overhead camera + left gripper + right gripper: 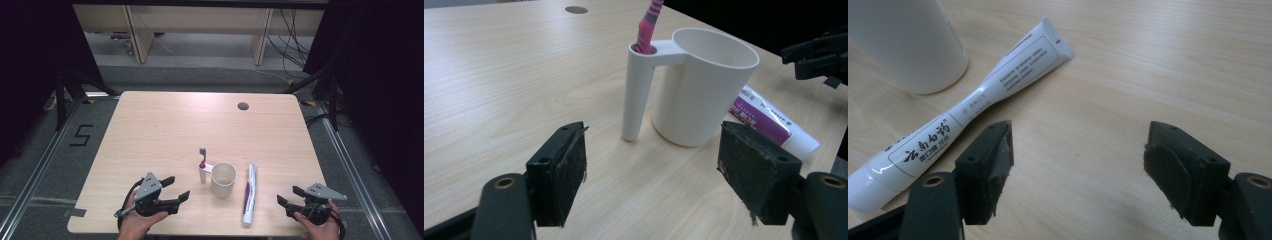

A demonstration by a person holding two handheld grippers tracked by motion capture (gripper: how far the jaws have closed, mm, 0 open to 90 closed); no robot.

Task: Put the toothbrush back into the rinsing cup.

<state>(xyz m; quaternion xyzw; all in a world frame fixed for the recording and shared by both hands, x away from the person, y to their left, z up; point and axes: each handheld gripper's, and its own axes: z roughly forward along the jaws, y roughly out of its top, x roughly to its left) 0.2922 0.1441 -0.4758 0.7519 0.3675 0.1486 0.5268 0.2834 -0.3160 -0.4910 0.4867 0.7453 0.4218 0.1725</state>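
A white cup [223, 179] [704, 85] [903, 42] stands near the table's front middle, with a side tube holder that carries a pink toothbrush [202, 158] [648, 25], bristles up. Just right of the cup lies a white and purple toothpaste tube [249, 194] [774, 122] [963, 110], lengthwise front to back. My left gripper [178, 189] [651, 175] is open at the front left, its jaws pointing toward the cup and a short way from it. At the front right my right gripper [290, 196] [1078, 170] is open over bare table, right of the tube.
The wooden table [165, 130] has a round cable hole [243, 106] [576, 9] near its far edge. Its front edge runs just under both hands. Floor, black frame legs and cables surround the table.
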